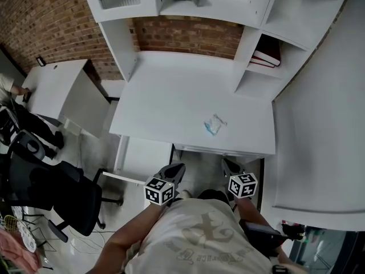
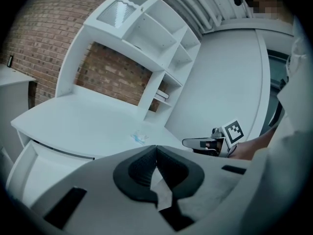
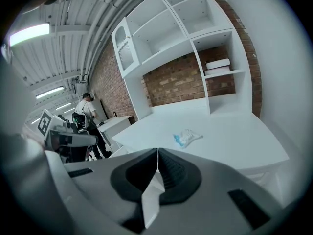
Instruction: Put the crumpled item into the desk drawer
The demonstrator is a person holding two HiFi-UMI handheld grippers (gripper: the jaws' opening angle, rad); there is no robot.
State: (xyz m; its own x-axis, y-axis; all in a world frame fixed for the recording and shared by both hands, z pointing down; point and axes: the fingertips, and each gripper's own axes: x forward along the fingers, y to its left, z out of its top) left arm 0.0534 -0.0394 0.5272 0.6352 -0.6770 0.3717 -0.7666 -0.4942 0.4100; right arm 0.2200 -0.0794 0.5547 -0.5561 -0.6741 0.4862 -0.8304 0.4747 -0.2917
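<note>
1. The left gripper [image 1: 178, 168] and right gripper [image 1: 229, 164] are held side by side at the near edge of the desk [image 1: 171, 90], each with its jaws pressed together on nothing
2. The crumpled item [image 1: 215, 124], a pale wad with a blue streak, lies on the desk top toward its right front, ahead of the right gripper and apart from both
3. The drawer [image 1: 219, 151] under that edge looks shut, so the task appears barely begun
4. Risk: if the jaws are not parted before the reach, they would shove the light wad across the smooth top instead of taking it
5. Risk: a shallow pinch on loose folds could let the wad drop short of the drawer, and with no handle to be made out, a pull on the drawer front may slip
</note>
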